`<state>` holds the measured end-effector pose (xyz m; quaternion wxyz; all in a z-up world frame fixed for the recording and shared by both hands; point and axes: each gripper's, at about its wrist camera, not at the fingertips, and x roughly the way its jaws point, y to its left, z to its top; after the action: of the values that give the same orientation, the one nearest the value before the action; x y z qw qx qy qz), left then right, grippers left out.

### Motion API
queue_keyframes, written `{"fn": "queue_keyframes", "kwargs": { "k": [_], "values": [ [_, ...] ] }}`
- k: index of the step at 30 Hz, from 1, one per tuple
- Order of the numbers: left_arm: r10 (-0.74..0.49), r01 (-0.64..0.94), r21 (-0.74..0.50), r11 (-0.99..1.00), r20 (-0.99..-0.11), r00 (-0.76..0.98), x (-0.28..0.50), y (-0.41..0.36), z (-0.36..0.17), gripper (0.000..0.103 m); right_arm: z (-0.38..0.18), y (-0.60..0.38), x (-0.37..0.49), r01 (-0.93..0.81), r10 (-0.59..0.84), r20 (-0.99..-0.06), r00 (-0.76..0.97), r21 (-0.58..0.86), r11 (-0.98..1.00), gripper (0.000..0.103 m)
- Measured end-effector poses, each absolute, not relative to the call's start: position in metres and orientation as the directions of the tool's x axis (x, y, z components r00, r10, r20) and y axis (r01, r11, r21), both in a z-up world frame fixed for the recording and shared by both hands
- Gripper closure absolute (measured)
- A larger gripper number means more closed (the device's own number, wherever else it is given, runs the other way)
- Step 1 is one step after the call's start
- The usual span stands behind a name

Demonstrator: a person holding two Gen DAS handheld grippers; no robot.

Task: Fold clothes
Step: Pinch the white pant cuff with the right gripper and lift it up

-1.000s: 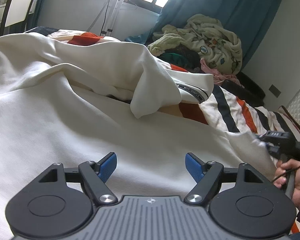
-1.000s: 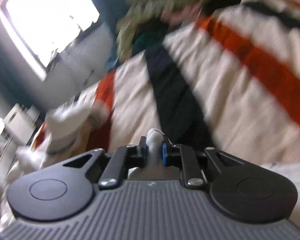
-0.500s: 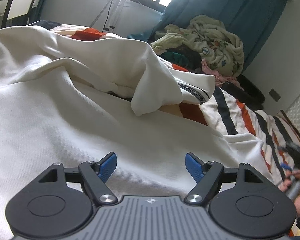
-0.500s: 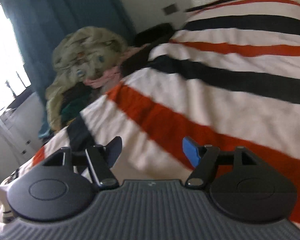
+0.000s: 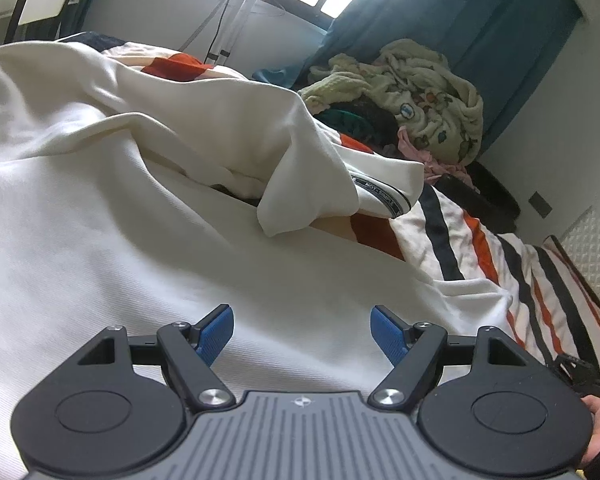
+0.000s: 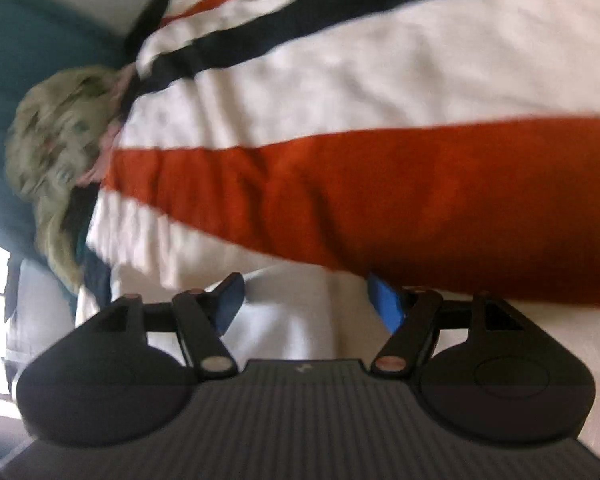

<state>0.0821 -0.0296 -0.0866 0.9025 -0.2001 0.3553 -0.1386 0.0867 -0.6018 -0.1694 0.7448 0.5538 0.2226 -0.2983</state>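
From the left wrist, we see our left gripper [image 5: 302, 330] spread wide and empty over the cream garment [image 5: 140, 248], which sprawls toward ten o'clock. It looks soft and limp; we would pinch a hem.

From the right wrist, our right gripper [image 6: 304, 300] gapes empty above the garment's edge at six o'clock on the striped bedspread [image 6: 380, 184].

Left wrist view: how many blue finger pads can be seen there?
2. One blue pad is left of the gap, the other blue pad right of it, both over the white garment; none seems hidden.
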Motion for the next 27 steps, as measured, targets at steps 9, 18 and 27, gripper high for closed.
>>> {"fn": "queue_keyframes", "kwargs": {
  "k": [9, 18, 27],
  "values": [
    [-0.346, 0.105, -0.403, 0.909, -0.591, 0.728, 0.085, -0.037, -0.088, 0.026, -0.171, -0.586, 0.108, 0.657, -0.056, -0.669, 0.741, 0.707, 0.261, 0.046],
    [-0.270, 0.107, -0.294, 0.950, -0.596, 0.756, 0.083, -0.045, -0.087, 0.026, -0.146, -0.579, 0.109, 0.727, -0.204, -0.707, 0.677, 0.599, 0.334, 0.082],
    [-0.254, 0.118, -0.261, 0.958, -0.581, 0.773, 0.077, -0.044, -0.082, 0.025, -0.142, -0.585, 0.101, 0.758, -0.246, -0.721, 0.648, 0.576, 0.306, 0.050]
  ]
}}
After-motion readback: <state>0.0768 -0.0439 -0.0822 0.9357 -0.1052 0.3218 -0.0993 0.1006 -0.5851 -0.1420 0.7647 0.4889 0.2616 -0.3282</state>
